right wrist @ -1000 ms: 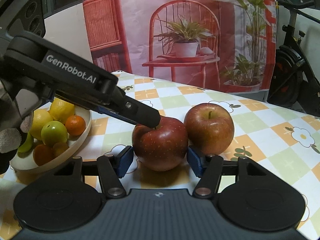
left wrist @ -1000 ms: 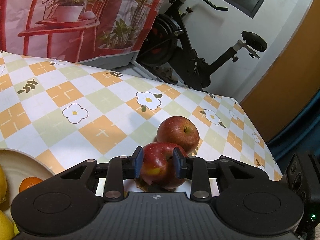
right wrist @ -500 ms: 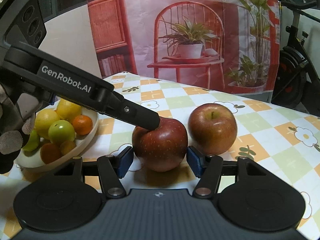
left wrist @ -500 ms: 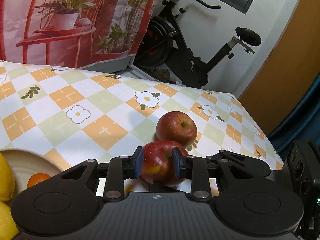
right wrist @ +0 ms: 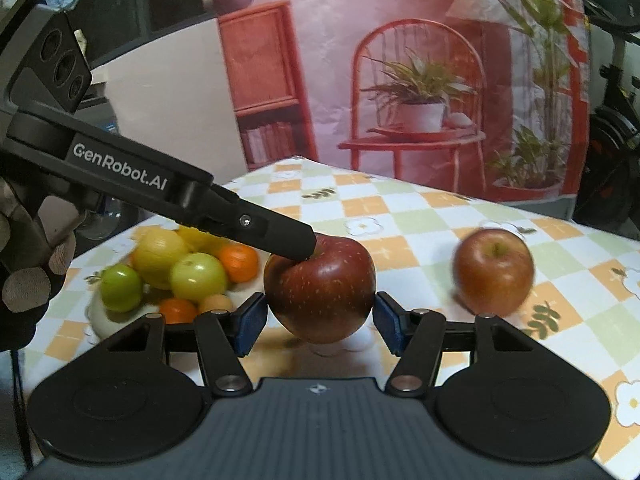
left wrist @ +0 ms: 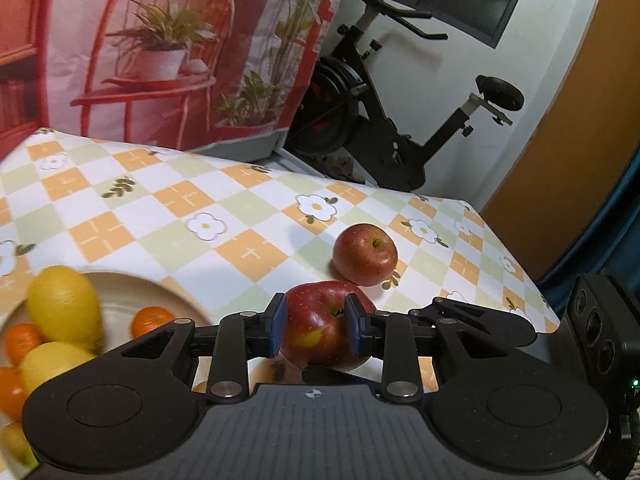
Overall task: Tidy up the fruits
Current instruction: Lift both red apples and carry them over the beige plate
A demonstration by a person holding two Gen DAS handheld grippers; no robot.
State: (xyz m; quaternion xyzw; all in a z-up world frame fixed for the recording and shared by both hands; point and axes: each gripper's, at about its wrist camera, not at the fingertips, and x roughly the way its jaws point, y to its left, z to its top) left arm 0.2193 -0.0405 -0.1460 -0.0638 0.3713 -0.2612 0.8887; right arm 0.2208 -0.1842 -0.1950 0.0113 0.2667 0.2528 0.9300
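My left gripper [left wrist: 316,330] is shut on a dark red apple [left wrist: 320,326], which it holds above the tablecloth. The same apple [right wrist: 320,288] fills the gap between the fingers of my right gripper [right wrist: 320,322], whose blue pads stand at its sides; I cannot tell if they press it. The left gripper's finger [right wrist: 276,236] comes in from the left onto the apple's top. A second red apple [left wrist: 366,254] lies on the cloth beyond, also in the right wrist view [right wrist: 494,270]. A cream plate [left wrist: 132,288] at the left holds lemons, oranges and green fruits [right wrist: 196,276].
The table has a checked orange, green and white flowered cloth [left wrist: 168,216]. Its right edge [left wrist: 520,264] drops off near an orange door. An exercise bike [left wrist: 384,120] and a red printed backdrop [left wrist: 160,48] stand behind the table.
The held apple has risen and moved left, away from the second apple and nearer the plate. Both grippers moved with it. More of the plate's fruit shows in the left wrist view.
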